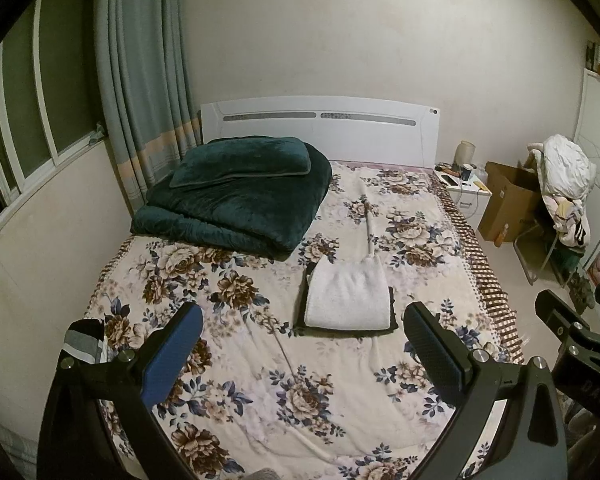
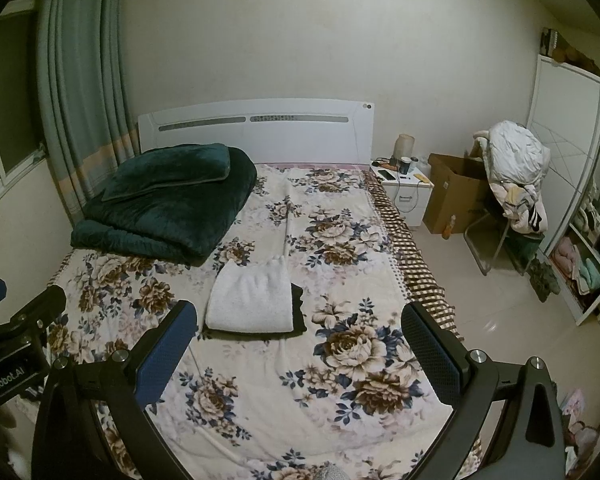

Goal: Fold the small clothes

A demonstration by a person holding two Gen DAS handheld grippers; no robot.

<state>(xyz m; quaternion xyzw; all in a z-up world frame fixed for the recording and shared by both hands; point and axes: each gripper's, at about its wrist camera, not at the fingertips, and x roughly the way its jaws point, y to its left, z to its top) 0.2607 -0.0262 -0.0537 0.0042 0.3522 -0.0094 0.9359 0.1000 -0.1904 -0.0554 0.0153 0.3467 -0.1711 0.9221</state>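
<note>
A folded white fluffy garment (image 1: pixel 348 296) lies on top of a folded dark garment (image 1: pixel 300 312) in the middle of the floral bedspread (image 1: pixel 260 380). The same stack shows in the right wrist view, white garment (image 2: pixel 252 300) on the dark garment (image 2: pixel 298 312). My left gripper (image 1: pixel 302 336) is open and empty, held above the bed in front of the stack. My right gripper (image 2: pixel 300 340) is open and empty, also above the bed near the stack. A striped grey cloth (image 1: pixel 84 340) lies at the bed's left edge.
A folded dark green quilt with a pillow (image 1: pixel 236 200) sits at the head of the bed. A nightstand (image 2: pixel 406 188), a cardboard box (image 2: pixel 452 196), a chair piled with clothes (image 2: pixel 512 184) and an open wardrobe (image 2: pixel 580 220) stand on the right.
</note>
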